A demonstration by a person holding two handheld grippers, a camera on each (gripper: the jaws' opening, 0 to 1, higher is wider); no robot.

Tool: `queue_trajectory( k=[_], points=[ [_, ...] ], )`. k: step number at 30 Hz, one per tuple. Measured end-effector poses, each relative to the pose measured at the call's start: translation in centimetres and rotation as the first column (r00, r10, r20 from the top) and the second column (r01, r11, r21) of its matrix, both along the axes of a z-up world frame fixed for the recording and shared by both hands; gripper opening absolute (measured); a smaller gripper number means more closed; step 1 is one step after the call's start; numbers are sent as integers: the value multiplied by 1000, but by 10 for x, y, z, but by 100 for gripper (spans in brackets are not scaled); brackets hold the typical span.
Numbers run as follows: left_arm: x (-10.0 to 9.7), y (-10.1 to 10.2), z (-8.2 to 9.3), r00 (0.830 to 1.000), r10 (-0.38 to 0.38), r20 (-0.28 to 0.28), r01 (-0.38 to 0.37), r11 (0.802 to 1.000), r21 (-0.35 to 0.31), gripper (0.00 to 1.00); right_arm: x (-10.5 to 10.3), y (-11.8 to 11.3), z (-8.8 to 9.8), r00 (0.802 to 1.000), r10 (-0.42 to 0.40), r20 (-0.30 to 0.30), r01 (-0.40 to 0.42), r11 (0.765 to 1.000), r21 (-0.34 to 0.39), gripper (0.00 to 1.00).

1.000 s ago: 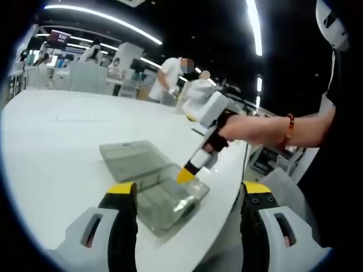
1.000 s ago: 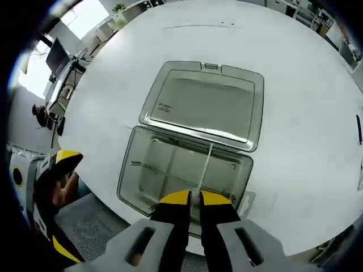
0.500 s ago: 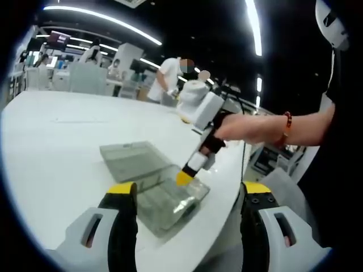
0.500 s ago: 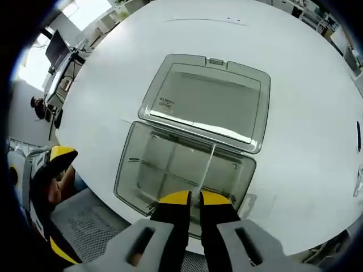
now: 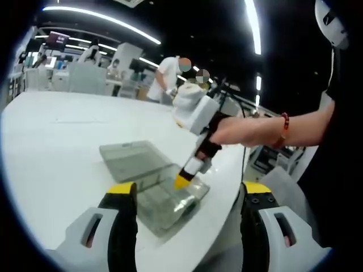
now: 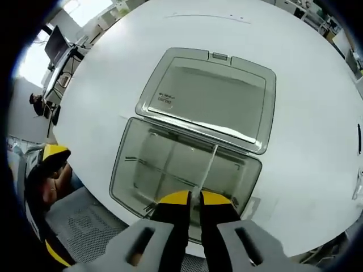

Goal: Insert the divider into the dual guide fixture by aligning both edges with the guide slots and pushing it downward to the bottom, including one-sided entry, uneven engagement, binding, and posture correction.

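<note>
A clear plastic box (image 6: 181, 170) with its hinged lid (image 6: 207, 96) laid open lies on the white table (image 6: 306, 102). A thin clear divider (image 6: 205, 170) stands edge-on inside the box, running from my right gripper (image 6: 193, 198) toward the hinge. The right gripper's yellow-tipped jaws are shut on the divider's near end. In the left gripper view the same box (image 5: 161, 190) sits near the table edge, and the right gripper (image 5: 182, 180) dips into it from above, held by a hand. My left gripper (image 5: 187, 190) is open, hovering in front of the box with nothing between its fingers.
The table's near edge (image 5: 224, 215) runs just behind the box. People stand at benches (image 5: 170, 76) in the background. Below the table edge in the right gripper view, grey mesh flooring (image 6: 85, 226) and the left gripper's yellow tip (image 6: 54, 153) show.
The right gripper has tilted and shifted slightly left over the box, still holding the divider. The left gripper has not moved.
</note>
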State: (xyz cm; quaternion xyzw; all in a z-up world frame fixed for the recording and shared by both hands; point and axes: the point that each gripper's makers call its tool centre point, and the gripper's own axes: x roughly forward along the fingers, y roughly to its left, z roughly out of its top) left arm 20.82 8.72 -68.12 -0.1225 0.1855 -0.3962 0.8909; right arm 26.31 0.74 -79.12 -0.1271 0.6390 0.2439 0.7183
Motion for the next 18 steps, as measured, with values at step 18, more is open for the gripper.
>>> queue_trajectory(
  k=[18],
  points=[
    [0, 2, -1, 1000, 4, -4, -4, 1000, 15, 72, 0, 2, 0, 994, 100, 40, -103, 992, 68, 4]
  ],
)
